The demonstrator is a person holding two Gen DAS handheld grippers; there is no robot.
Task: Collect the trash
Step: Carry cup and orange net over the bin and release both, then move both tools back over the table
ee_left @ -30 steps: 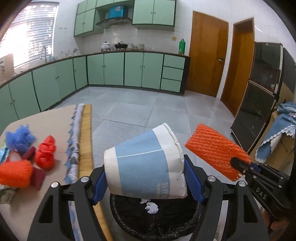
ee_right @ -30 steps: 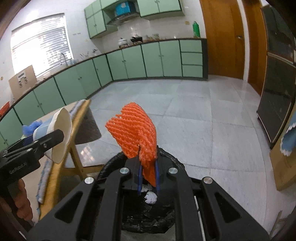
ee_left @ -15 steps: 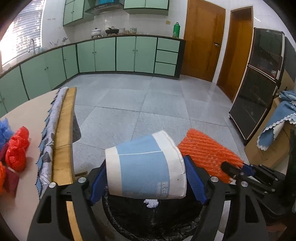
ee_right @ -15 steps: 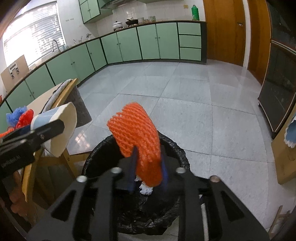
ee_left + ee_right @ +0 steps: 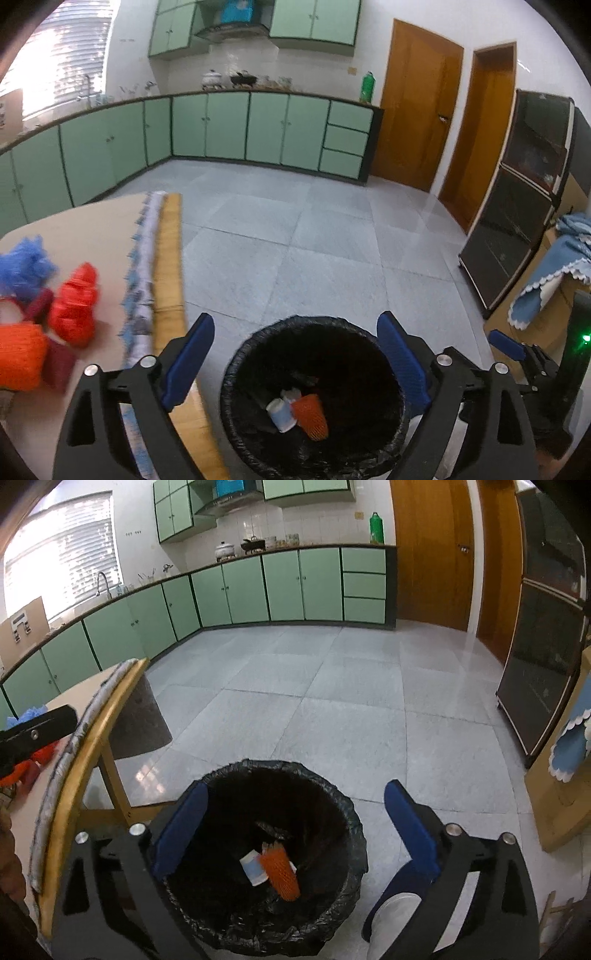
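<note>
A bin with a black liner (image 5: pixel 236 354) stands on the floor under both grippers. At its bottom lie a blue-and-white paper cup (image 5: pixel 281 414) and an orange foam net (image 5: pixel 312 415). My left gripper (image 5: pixel 295 332) hangs over the bin, its jaws opening with nothing between them. In the right wrist view my right gripper (image 5: pixel 295 805) is above the same bin (image 5: pixel 347 812), jaws opening and empty, with the cup (image 5: pixel 253 869) and the net (image 5: pixel 282 877) lying below. On the table (image 5: pixel 92 236) to the left lie a red net (image 5: pixel 75 306), a blue net (image 5: pixel 26 266) and an orange net (image 5: pixel 18 356).
The table's wooden edge (image 5: pixel 170 266) with a rolled cloth runs close to the bin's left side. A dark glass cabinet (image 5: pixel 517 221) and a box draped in blue cloth (image 5: pixel 554 266) stand at the right. A person's shoe (image 5: pixel 395 912) is beside the bin. Grey tiled floor lies beyond.
Both grippers opened wide. The paper cup dropped out of the left one and the orange net out of the right one; both now lie in the bin.
</note>
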